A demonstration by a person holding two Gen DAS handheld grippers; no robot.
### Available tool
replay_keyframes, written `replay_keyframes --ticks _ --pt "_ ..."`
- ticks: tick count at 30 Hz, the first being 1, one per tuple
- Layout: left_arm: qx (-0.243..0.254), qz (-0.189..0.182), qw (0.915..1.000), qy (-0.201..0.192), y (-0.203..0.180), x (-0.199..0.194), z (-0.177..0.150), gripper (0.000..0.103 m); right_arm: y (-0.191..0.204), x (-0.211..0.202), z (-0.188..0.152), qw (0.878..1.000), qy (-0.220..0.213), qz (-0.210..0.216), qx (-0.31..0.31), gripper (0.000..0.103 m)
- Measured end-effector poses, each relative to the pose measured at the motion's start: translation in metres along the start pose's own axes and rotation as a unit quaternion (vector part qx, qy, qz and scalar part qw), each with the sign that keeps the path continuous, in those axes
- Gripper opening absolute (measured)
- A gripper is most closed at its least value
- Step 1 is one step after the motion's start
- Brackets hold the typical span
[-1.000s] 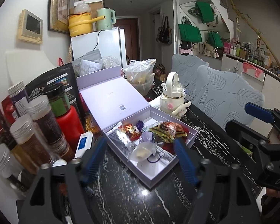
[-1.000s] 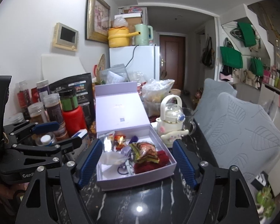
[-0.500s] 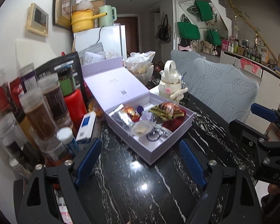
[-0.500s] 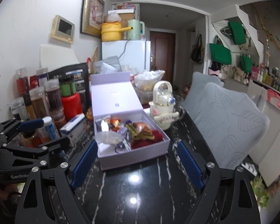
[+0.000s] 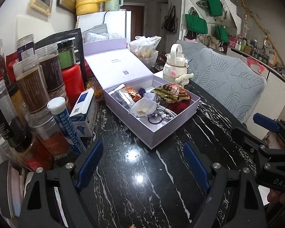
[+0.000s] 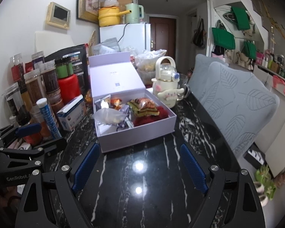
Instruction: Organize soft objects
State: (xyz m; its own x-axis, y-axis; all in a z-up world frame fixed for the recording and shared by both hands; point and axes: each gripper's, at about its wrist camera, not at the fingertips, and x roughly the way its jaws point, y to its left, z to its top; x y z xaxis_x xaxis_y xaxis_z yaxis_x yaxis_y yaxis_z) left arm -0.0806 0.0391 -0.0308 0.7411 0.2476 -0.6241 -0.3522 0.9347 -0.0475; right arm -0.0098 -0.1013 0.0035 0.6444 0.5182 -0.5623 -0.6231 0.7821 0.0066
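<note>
An open lilac box [image 5: 161, 131] [image 6: 134, 134] stands on the black marble table with its lid [image 5: 117, 66] leaning back. Inside lie a clear pouch [image 5: 142, 108] [image 6: 110, 116], snack packets [image 5: 171, 93] [image 6: 144, 106], a dark red fluffy item [image 5: 178, 105] [image 6: 161, 113] and a silver packet [image 5: 121, 97]. My left gripper [image 5: 142, 159] is open and empty, short of the box's near corner. My right gripper [image 6: 140, 163] is open and empty in front of the box. Each gripper also shows in the other's view [image 5: 269, 142] [image 6: 28, 138].
Jars and bottles [image 5: 32, 87] [image 6: 36, 87], a red canister [image 5: 73, 83], a blue tube [image 5: 66, 127] and a small blue-white carton [image 5: 84, 112] crowd the left. A cream kettle with a plush toy [image 5: 175, 66] [image 6: 167, 83] stands behind the box. Grey chairs [image 6: 235, 102] line the right edge.
Both grippers have drawn back from the box toward the table's near side; the box now looks smaller and farther. Both stay open and empty.
</note>
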Motion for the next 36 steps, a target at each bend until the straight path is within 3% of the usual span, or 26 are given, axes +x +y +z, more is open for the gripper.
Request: replay_keyframes --ticks 36 --pt "0.003 -0.003 0.9999 0.01 -0.0068 0.003 0.0001 0.087 -0.0035 0.0074 -0.0072 1.0 0.013 0.004 0.009 0.088"
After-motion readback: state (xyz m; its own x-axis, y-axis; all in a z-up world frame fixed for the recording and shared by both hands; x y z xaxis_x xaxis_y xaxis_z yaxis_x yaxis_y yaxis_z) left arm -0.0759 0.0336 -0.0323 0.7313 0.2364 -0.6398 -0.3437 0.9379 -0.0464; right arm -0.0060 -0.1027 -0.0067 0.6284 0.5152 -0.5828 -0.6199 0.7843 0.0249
